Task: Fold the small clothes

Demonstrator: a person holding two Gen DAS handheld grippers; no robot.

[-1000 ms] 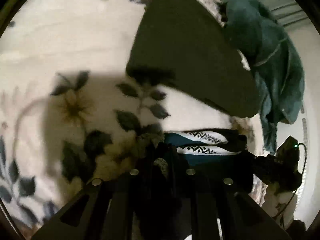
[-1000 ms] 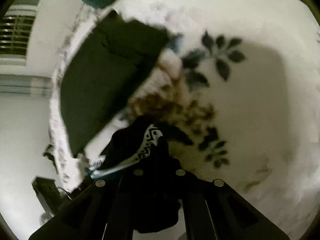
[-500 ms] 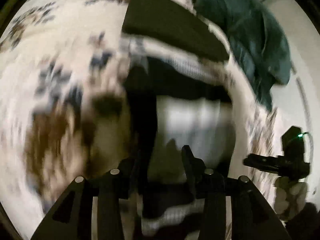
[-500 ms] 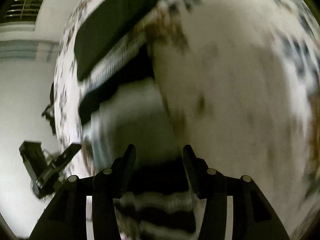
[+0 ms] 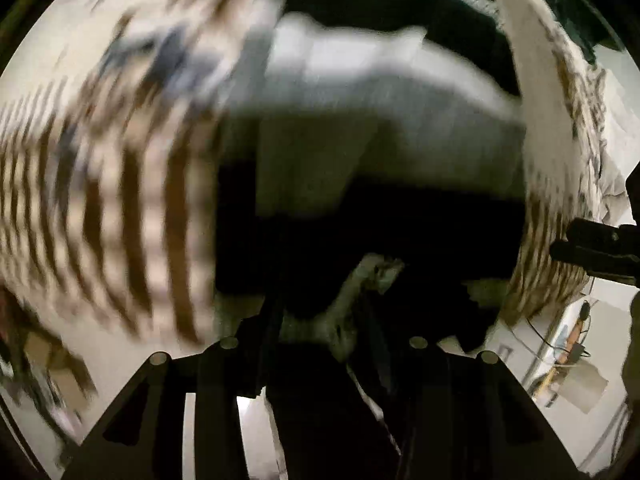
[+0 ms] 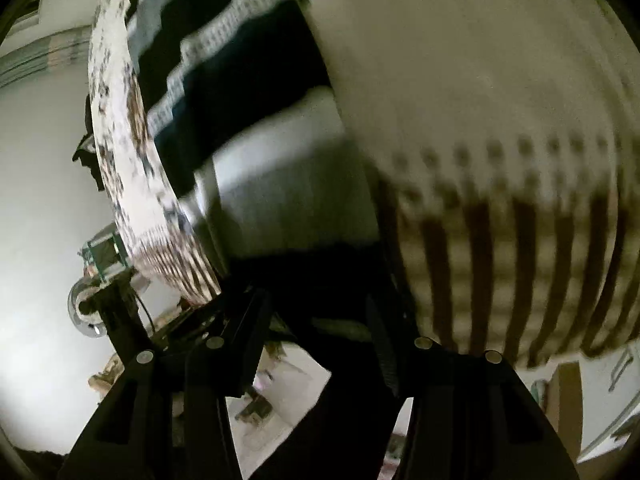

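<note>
I see a bed (image 5: 120, 208) under a cream bedspread with a blurred leaf print. On it lies a dark garment with white patterned bands (image 6: 224, 92) and a pale panel.

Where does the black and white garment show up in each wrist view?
Left wrist: garment fills centre and upper middle, reaching down between the fingers.
Right wrist: garment runs from upper left to centre.
Shared landmark: the patterned blanket under it.

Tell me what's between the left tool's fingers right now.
Dark cloth of the black-and-white garment fills the gap of the left tool, with a pale fold in it; left wrist view, blurred.
</note>
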